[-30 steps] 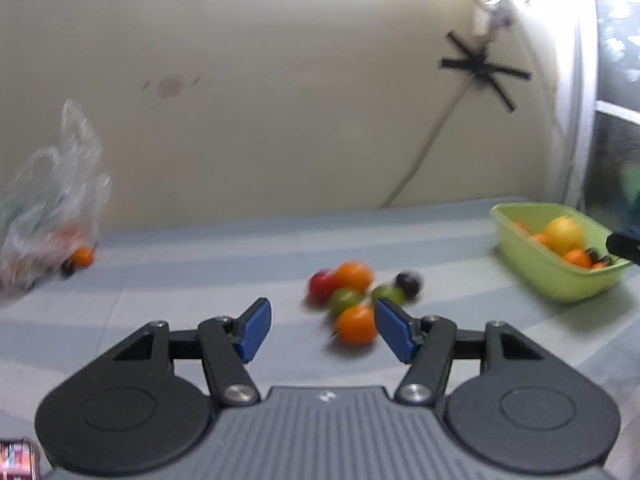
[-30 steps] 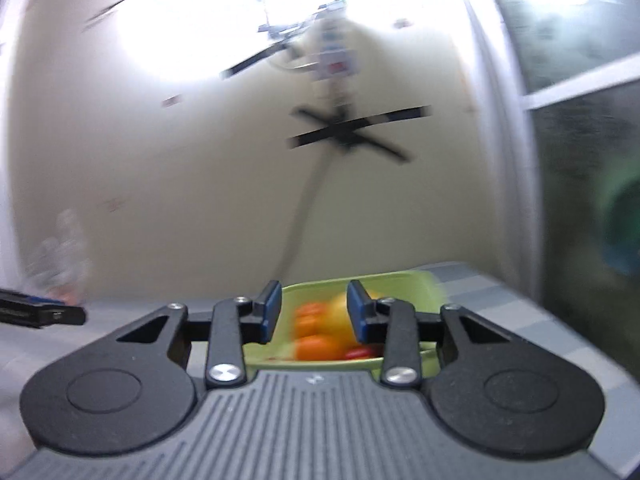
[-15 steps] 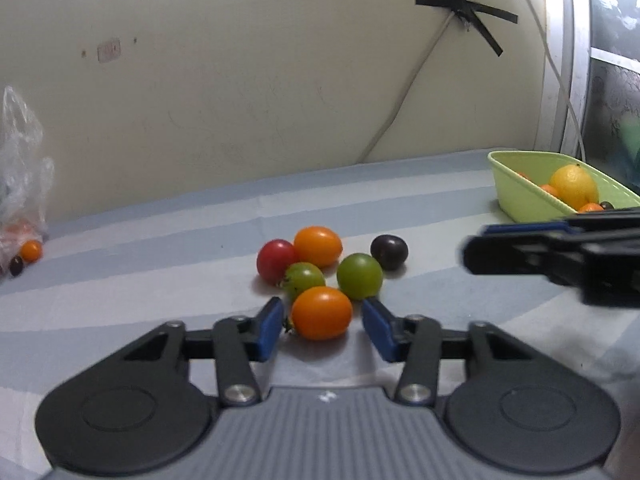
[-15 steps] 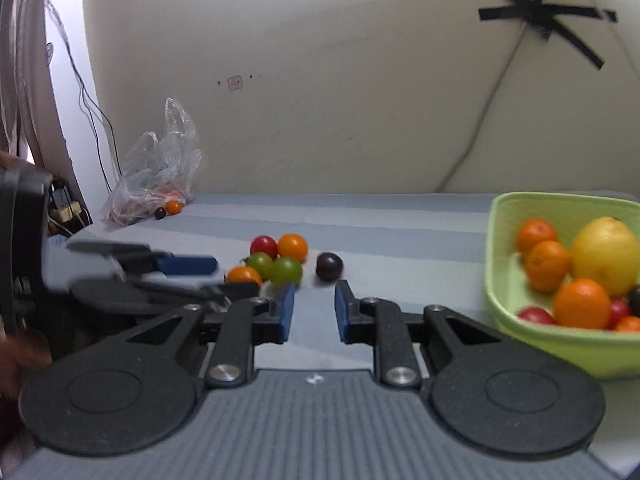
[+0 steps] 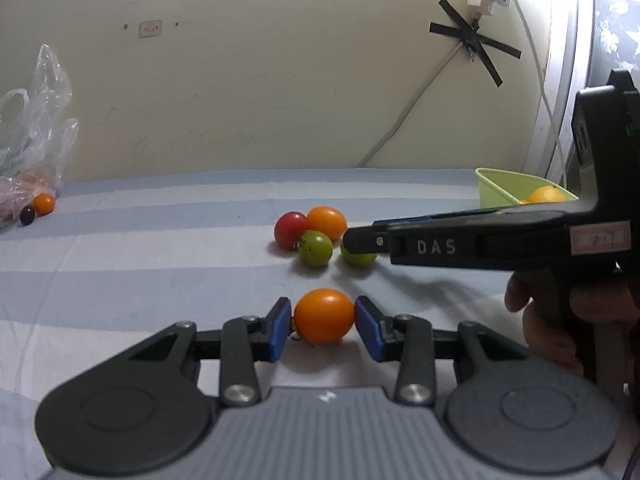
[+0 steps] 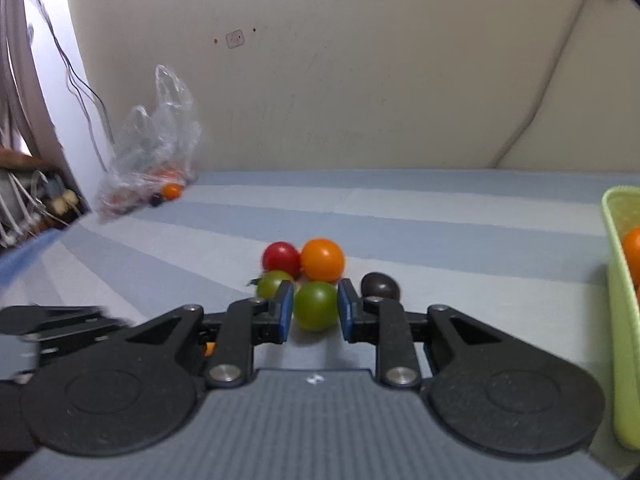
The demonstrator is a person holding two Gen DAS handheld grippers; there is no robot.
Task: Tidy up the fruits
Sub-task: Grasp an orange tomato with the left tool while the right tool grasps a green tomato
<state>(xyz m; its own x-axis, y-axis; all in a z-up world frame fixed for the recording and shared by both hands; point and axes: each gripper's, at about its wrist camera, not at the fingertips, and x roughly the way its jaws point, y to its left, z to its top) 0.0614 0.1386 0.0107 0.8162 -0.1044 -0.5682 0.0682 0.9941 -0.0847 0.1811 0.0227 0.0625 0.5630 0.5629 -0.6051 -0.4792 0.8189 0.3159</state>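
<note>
My left gripper (image 5: 323, 320) is shut on an orange tomato (image 5: 324, 315), held just above the striped cloth. Behind it lie a red tomato (image 5: 291, 229), another orange tomato (image 5: 327, 222) and a green tomato (image 5: 316, 248). My right gripper (image 6: 314, 312) has its blue pads on both sides of a second green tomato (image 6: 316, 306), which rests on the cloth. In the left wrist view the right gripper (image 5: 360, 240) reaches in from the right over that green tomato (image 5: 359, 258). A dark purple tomato (image 6: 380, 286) lies just right of the right gripper's fingers.
A light green bin (image 5: 504, 188) holding oranges and a lemon stands at the right, and its rim shows in the right wrist view (image 6: 618, 280). A clear plastic bag (image 6: 152, 148) with more small fruit lies at the far left by the wall. A cable runs down the wall.
My left gripper has closed on the orange tomato and drawn it back from the cluster. My right gripper has moved in to the cluster, around the green tomato.
</note>
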